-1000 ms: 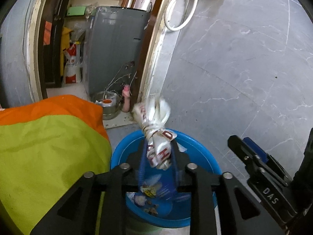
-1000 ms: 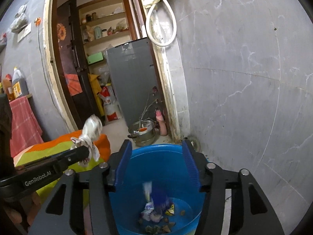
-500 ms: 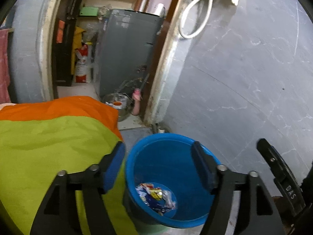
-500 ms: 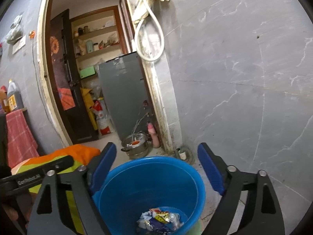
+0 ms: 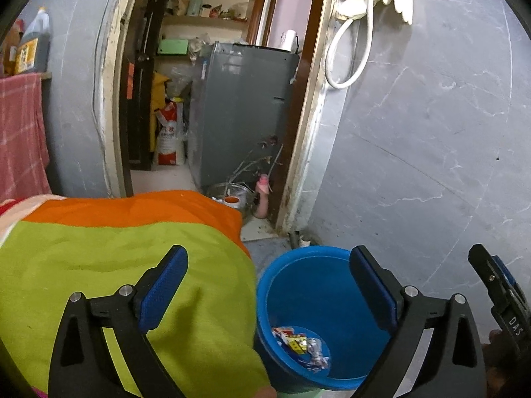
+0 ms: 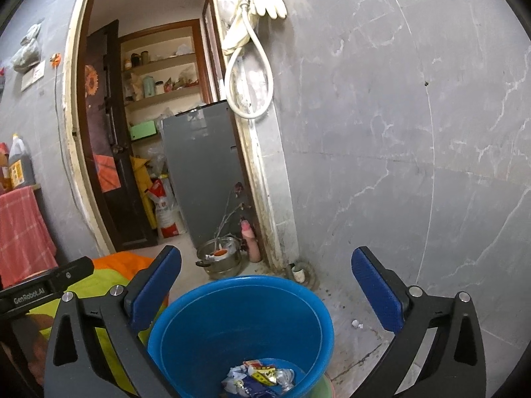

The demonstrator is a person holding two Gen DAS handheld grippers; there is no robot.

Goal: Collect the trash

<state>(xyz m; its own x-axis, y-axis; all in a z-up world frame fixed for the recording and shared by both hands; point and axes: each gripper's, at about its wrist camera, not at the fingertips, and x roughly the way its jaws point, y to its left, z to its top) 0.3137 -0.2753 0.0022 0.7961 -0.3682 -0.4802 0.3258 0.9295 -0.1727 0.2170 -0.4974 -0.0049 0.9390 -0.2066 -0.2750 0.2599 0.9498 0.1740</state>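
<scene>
A blue bucket [image 5: 298, 265] stands on the floor beside the bed; it also shows in the right wrist view [image 6: 205, 318]. Crumpled wrappers [image 5: 300, 345] lie at its bottom, seen also in the right wrist view [image 6: 259, 378]. My left gripper [image 5: 268, 285] is open and empty, above the bed edge and the bucket's left rim. My right gripper [image 6: 265, 288] is open and empty, above the bucket's far rim. Part of the right gripper [image 5: 501, 298] shows at the right edge of the left wrist view.
A green and orange blanket [image 5: 116, 258] covers the bed at left. A grey marble wall [image 6: 415, 132] rises at right. A doorway holds a grey cabinet [image 5: 242, 112], a steel pot [image 6: 219, 258] and a pink bottle [image 6: 249, 242]. A small white scrap [image 6: 356, 324] lies on the floor.
My left gripper let go of the wrapper bundle, which now lies in the bucket. Both grippers opened wide and lifted back from the bucket.
</scene>
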